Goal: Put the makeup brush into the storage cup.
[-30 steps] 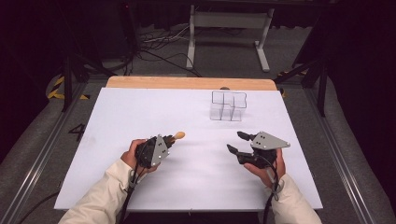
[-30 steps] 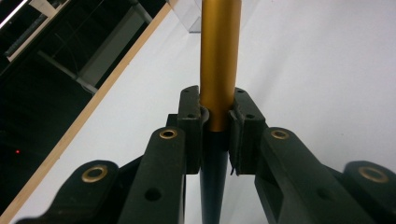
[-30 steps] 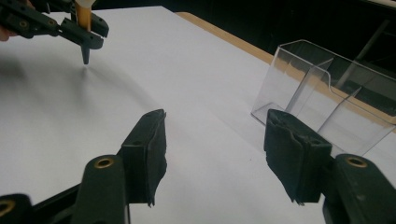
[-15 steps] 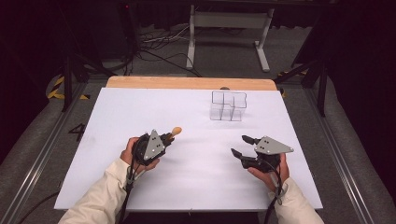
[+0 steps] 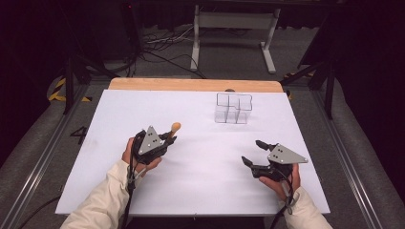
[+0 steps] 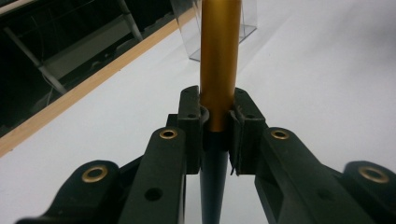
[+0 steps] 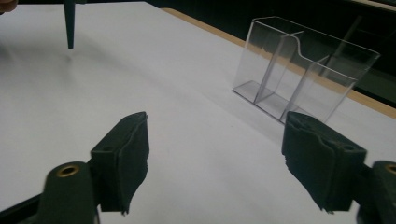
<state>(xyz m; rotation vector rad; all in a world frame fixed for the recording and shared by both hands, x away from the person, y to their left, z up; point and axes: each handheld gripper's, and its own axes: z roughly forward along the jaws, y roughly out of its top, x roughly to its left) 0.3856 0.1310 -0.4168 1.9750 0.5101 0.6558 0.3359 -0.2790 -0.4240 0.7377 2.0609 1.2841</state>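
Observation:
My left gripper (image 5: 168, 139) is shut on a pen with a gold barrel (image 5: 175, 127) and a dark tapered tip, at the table's left middle. In the left gripper view the gold barrel (image 6: 220, 60) rises between the closed jaws of that gripper (image 6: 217, 123), and the dark tip hangs below them. My right gripper (image 5: 251, 152) rests at the near right, open with nothing between its jaws. The right gripper view looks past this gripper's (image 7: 217, 140) wide-apart jaws at a clear plastic divided holder (image 7: 299, 70) and the pen's dark tip (image 7: 70, 23) at the far left.
The clear holder (image 5: 232, 108) stands at the back of the white table (image 5: 119, 109), right of centre, near the wooden back edge (image 5: 191, 85). Stands and cables sit on the dark floor behind the table.
The left gripper has shifted slightly left and away with the pen. The right gripper has drawn back a little toward the near right edge, still open.

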